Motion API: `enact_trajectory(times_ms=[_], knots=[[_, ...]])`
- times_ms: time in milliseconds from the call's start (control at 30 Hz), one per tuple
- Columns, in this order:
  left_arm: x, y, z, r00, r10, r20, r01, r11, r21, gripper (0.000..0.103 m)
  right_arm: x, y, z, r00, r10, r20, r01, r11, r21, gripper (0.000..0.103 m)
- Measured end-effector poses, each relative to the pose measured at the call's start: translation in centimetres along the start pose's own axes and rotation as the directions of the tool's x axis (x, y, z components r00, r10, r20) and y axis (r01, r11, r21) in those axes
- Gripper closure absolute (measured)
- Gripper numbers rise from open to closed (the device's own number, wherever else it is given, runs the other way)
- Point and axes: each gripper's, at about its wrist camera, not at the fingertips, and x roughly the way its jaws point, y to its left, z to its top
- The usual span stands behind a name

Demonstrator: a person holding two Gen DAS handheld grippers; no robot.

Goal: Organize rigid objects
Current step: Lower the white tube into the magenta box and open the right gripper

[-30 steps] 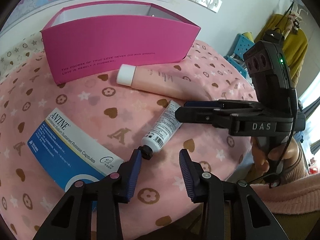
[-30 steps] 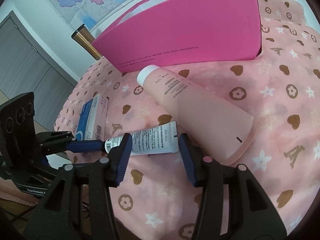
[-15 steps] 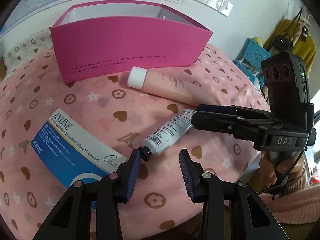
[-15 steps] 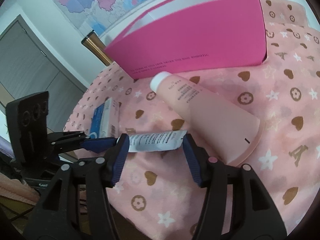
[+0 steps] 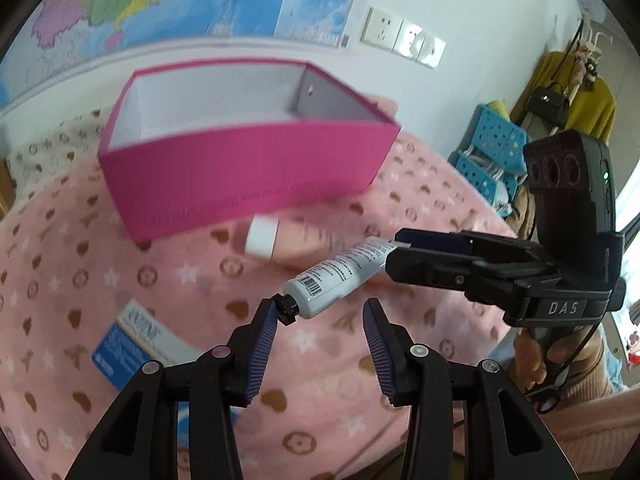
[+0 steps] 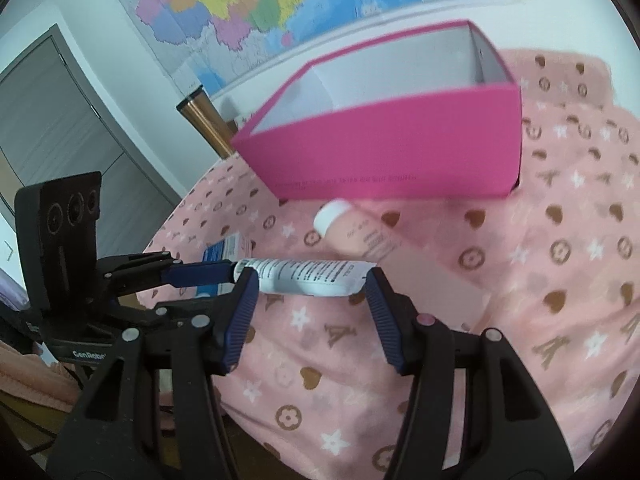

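Observation:
A small white tube [image 5: 340, 272] with a black cap is held off the pink blanket between both grippers. My right gripper [image 6: 310, 284] spans the tube [image 6: 308, 276] lengthwise, its jaws touching both ends. My left gripper [image 5: 320, 320] is open, its left fingertip [image 5: 269, 316] touching the cap. An open pink box [image 5: 248, 164] with a white inside stands behind; it also shows in the right wrist view [image 6: 392, 148]. A peach tube [image 6: 360, 236] with a white cap lies before the box. A blue-and-white medicine carton [image 5: 136, 344] lies at the left.
The table carries a pink patterned blanket [image 5: 80, 280]. A metal flask [image 6: 204, 120] stands behind the box at the left. A map and wall sockets [image 5: 404, 38] are on the wall. Blue crates [image 5: 488, 152] stand at the right.
Both grippers have risen with the white tube, lifting it off the blanket. The box's open top has come into view.

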Motion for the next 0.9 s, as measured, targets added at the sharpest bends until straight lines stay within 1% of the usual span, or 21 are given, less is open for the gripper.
enact_trajectory(times_ms=[133,267,433,533,600,733,767,800,833,900], knots=[[-0.4,-0.1,1.9,0.999,-0.024,0.036,0.024,1.000,0.010,0.059,-0.9,-0.3,1.6,0.999,-0.009,0.036,0.009,1.000,-0.007,0.045],[-0.5,-0.3,4.1,0.997,-0.017,0.071,0.014,0.999,0.034,0.059,-1.8,-0.2,3.3,0.996,-0.028,0.081,0.030,0.999,-0.033,0.045],[0.0,-0.1,7.0,0.995,-0.022,0.097,0.018,0.999,0.034,0.059,-2.9,-0.7,6.1,0.990,-0.033,0.140,0.040,0.998,-0.046,0.045],[0.4,0.0,8.5,0.993,-0.002,0.115,-0.003,0.999,0.044,0.059,-3.2,-0.7,7.7,0.985,-0.045,0.165,0.058,0.996,-0.072,0.045],[0.8,0.2,9.5,0.993,-0.001,0.120,-0.004,0.999,0.042,0.059,-3.3,-1.0,8.9,0.983,-0.048,0.180,0.062,0.995,-0.073,0.045],[1.6,0.5,11.2,0.992,-0.001,0.126,-0.005,0.999,0.047,0.059,-2.9,-1.7,10.8,0.980,-0.053,0.193,0.068,0.995,-0.071,0.045],[2.0,0.6,11.7,0.992,-0.045,0.119,0.039,0.998,0.049,0.059,-2.8,-1.9,11.1,0.981,-0.044,0.191,0.058,0.996,-0.069,0.046],[2.3,0.6,12.0,0.991,-0.071,0.111,0.066,0.997,0.046,0.059,-2.5,-2.2,11.4,0.984,-0.010,0.180,0.022,0.998,-0.065,0.049],[2.6,0.6,12.2,0.991,-0.077,0.107,0.072,0.996,0.049,0.059,-1.9,-2.2,11.7,0.986,0.018,0.166,-0.008,0.998,-0.064,0.050],[3.4,-0.2,12.6,0.993,-0.038,0.114,0.029,0.996,0.082,0.060,-0.9,-1.9,12.0,0.988,-0.021,0.153,0.035,0.995,-0.088,0.050]])
